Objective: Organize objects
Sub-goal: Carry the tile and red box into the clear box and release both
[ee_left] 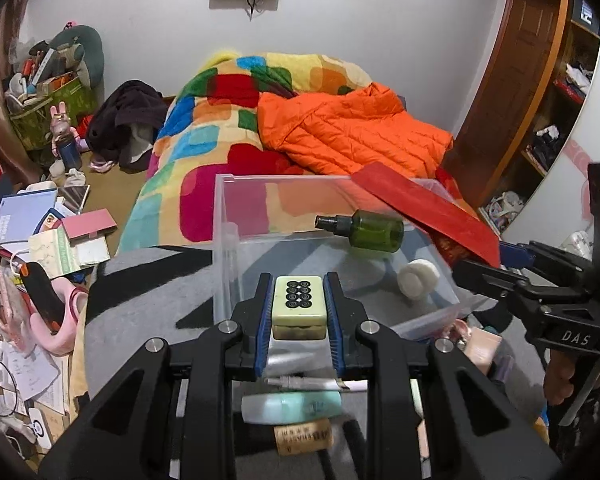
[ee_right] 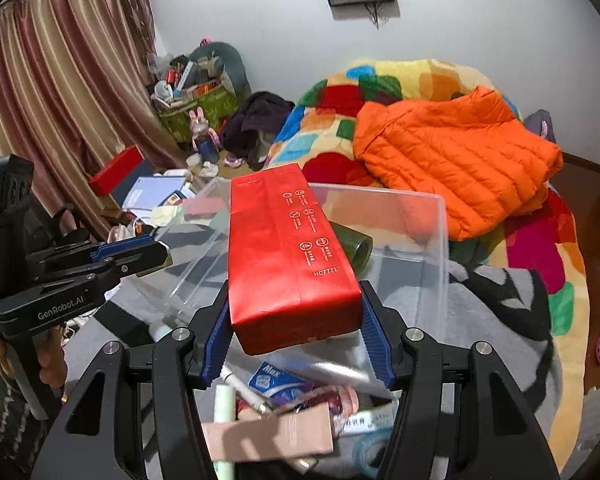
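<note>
My left gripper (ee_left: 299, 285) is shut on a cream mahjong tile (ee_left: 299, 300) with black circles on its face, held just over the near wall of a clear plastic bin (ee_left: 224, 216). Inside the bin lie a green spray bottle (ee_left: 364, 230) and a white round jar (ee_left: 418, 280). My right gripper (ee_right: 296, 292) is shut on the near end of a long red box (ee_right: 288, 248), which reaches out over the bin (ee_right: 436, 240) and hides part of the green bottle (ee_right: 358, 248). In the left wrist view the red box (ee_left: 420, 208) slants over the bin's right rim.
Tubes, a cardboard box (ee_right: 268, 436) and small packets lie on the grey blanket (ee_left: 148, 304) under both grippers. Behind the bin lies an orange jacket (ee_left: 352, 132) on a colourful bedspread (ee_left: 204, 152). Books (ee_left: 24, 216) clutter the floor at left. A wooden wardrobe (ee_left: 512, 92) stands at right.
</note>
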{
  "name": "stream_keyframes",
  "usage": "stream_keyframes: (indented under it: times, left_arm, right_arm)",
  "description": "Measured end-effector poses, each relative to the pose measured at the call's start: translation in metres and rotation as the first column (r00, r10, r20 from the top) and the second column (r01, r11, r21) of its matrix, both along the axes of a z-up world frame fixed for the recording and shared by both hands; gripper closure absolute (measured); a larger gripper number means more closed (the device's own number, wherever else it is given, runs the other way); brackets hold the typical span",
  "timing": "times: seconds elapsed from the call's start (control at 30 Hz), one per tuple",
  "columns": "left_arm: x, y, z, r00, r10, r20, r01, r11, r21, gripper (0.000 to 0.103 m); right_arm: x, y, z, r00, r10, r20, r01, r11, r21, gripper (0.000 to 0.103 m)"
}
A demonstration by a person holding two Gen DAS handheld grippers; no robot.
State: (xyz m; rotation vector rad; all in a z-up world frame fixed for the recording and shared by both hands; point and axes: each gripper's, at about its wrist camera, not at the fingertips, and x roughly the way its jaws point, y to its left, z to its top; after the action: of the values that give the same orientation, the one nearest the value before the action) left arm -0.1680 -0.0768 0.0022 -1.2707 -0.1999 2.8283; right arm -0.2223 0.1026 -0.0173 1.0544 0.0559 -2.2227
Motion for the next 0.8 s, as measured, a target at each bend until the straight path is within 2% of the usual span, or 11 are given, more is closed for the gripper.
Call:
stream_keyframes:
  times: [0.33,0.6,0.67,0.8]
  left_arm:
    - [-0.025,0.007,-0.021,0.998,-0.022,0.051,0.023,1.0,-0.013,0.079]
    - [-0.033,0.012,-0.022,0.999,-0.019,0.049,0.02,0.999,-0.027,0.078]
    - [-0.032,0.012,-0.021,0.999,-0.017,0.049,0.019,0.999,-0.032,0.074]
    - [-0.022,0.013,-0.014,0.999,-0.015,0.03,0.016,0.999,-0.03,0.058]
  right_arm:
    - [-0.021,-0.021,-0.028,0.998,0.039,0.055,-0.044,0.995,0.086,0.049]
    - [-0.019,-0.024,-0.03,0.999,0.01,0.046,-0.015,0.994,0.107,0.048]
    - [-0.018,-0.022,-0.027,0.998,0.016,0.057,-0.021,0.995,0.097,0.047]
    - [-0.01,-0.015,-0.02,0.999,0.012,0.042,-0.016,0.996,0.088,0.043]
